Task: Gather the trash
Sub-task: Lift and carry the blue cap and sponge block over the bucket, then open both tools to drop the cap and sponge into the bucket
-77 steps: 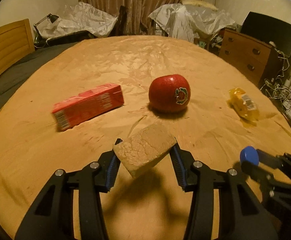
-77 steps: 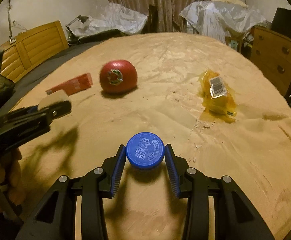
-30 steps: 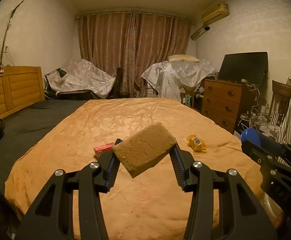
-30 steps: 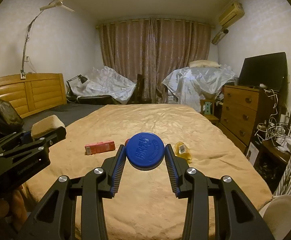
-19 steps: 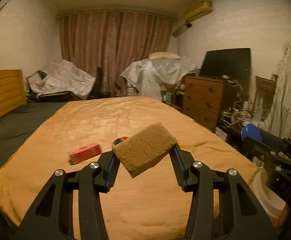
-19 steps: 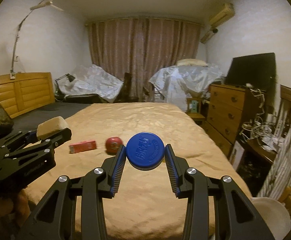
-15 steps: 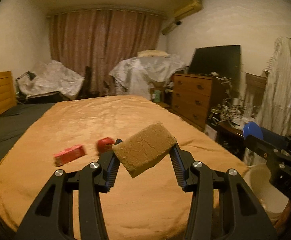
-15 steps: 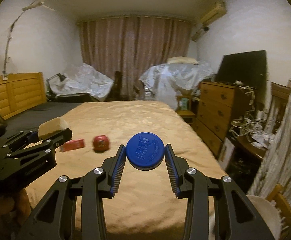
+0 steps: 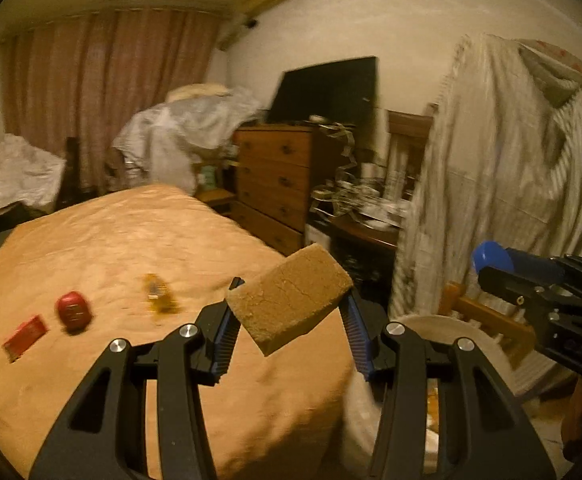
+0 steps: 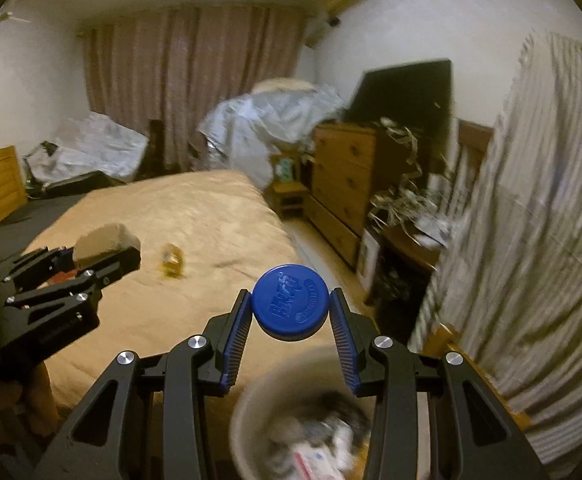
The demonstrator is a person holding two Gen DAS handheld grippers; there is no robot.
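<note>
Carry-to-bin step. Left gripper (image 9: pixel 289 334) fingers clamp a sponge (image 9: pixel 289 306); right gripper (image 10: pixel 289 334) fingers hold a blue cap (image 10: pixel 289 306). Bin (image 10: pixel 251 404) just below: next, centre over it and release.

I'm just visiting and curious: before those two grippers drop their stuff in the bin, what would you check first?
1. Left gripper grips the sponge: ok.
2. Right gripper grips the blue cap: ok.
3. Bin in sight below the right gripper: ok.
4. Cap directly over the bin opening: cannot tell; the picture is blurred.
5. Sponge over the bin: not ok; it looks short of the rim.
6. Bed cleared: not ok; carton, apple and wrapper remain.
</note>
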